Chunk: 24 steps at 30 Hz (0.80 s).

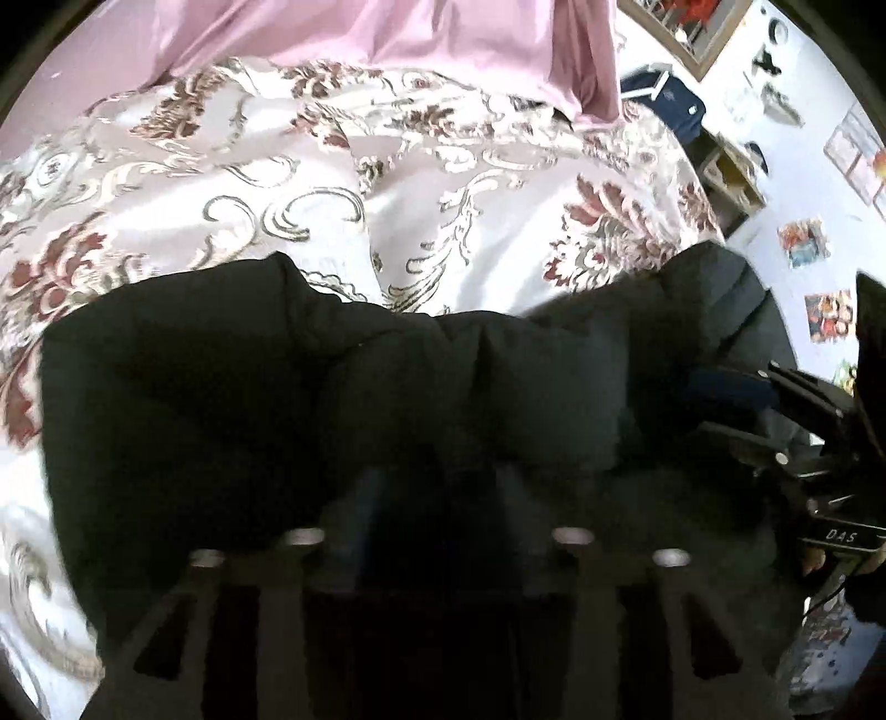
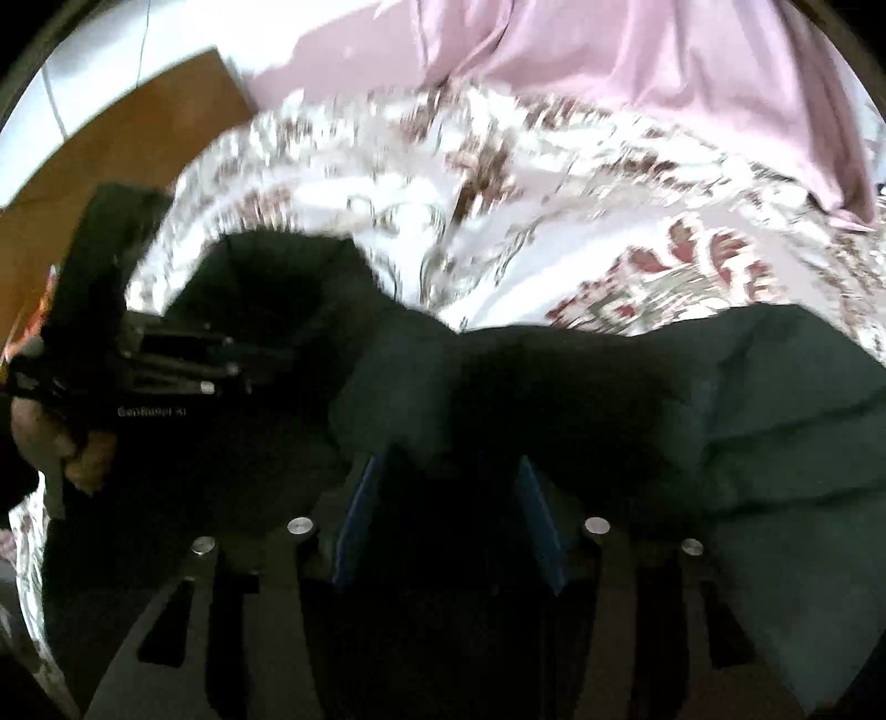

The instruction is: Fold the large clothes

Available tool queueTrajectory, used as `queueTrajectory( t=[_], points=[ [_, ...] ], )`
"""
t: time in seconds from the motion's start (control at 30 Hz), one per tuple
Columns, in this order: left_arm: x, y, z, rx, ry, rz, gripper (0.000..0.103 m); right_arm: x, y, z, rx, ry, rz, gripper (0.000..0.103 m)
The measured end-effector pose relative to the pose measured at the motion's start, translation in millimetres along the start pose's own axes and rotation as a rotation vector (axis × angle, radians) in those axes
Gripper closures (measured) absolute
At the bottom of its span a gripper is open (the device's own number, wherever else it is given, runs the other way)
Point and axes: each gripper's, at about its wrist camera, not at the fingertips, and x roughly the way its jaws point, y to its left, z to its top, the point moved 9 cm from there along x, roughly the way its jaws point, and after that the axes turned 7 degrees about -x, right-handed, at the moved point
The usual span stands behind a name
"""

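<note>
Across the near side of the bed (image 1: 232,188), on its floral cover, lies a dark padded garment (image 1: 277,399), bunched into thick folds that run from one side to the other. Both grippers point down at it side by side. The left gripper (image 1: 437,487) has its jaws parted with dark cloth beneath them; blur hides whether the pads touch it. The right gripper (image 2: 448,498) shows blue pads (image 2: 360,515) standing apart, the garment's fold just ahead of them, not pinched. A pink sheet (image 1: 443,39) lies toward the far edge.
</note>
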Motion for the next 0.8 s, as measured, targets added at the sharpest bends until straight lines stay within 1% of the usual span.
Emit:
queueTrajectory(
  t=[0.03, 0.07, 0.1, 0.17, 0.2, 0.23, 0.3, 0.33, 0.37, 0.43, 0.63, 0.8],
  points=[
    [-2.6, -2.0, 0.8, -0.011, -0.012, 0.01, 0.023, -5.3, -2.1, -1.2, 0.009, -0.013, -0.005, 0.056],
    [-12.3, -1.8, 0.6, -0.033, -0.047, 0.017, 0.022, -14.6, -4.2, -1.9, 0.022, -0.033, -0.019, 0.055],
    [-19.8, 0.1, 0.8, -0.046, -0.064, 0.009, 0.022, -20.5, -6.5, -1.2, 0.027, -0.05, -0.033, 0.053],
    [-33.1, 5.6, -3.6, -0.072, -0.079, 0.004, 0.021, -26.0, -0.6, -1.7, 0.026, -0.079, -0.065, 0.036],
    [-38.0, 6.6, -5.1, -0.092, -0.084, 0.011, 0.018, -34.7, 0.5, -2.5, 0.024, -0.1, -0.086, 0.032],
    [-40.7, 5.8, -7.1, -0.11, -0.082, 0.018, 0.012, -38.4, -1.2, -1.5, 0.023, -0.11, -0.099, 0.029],
    [-47.6, 4.5, -11.3, -0.133, -0.106, 0.019, 0.007, -51.6, -0.8, -2.8, 0.028, -0.135, -0.135, 0.027],
    [-53.9, 3.4, -13.1, -0.137, -0.131, 0.02, 0.004, -58.3, -0.6, -4.3, 0.034, -0.147, -0.144, 0.021],
    [-57.9, 1.5, -15.0, -0.137, -0.15, 0.026, 0.002, -64.1, 0.4, -5.4, 0.041, -0.16, -0.157, 0.013],
    [-65.2, -4.8, -20.5, -0.12, -0.186, 0.033, 0.0, -77.6, 1.4, -10.0, 0.049, -0.185, -0.179, 0.002],
    [-86.3, -25.6, -39.4, -0.035, -0.285, 0.078, 0.0, -102.1, 12.6, -20.4, 0.03, -0.252, -0.192, 0.002],
    [-106.8, -40.4, -52.9, 0.014, -0.37, 0.079, 0.0, -119.5, 17.6, -29.8, 0.02, -0.304, -0.22, 0.002]
  ],
)
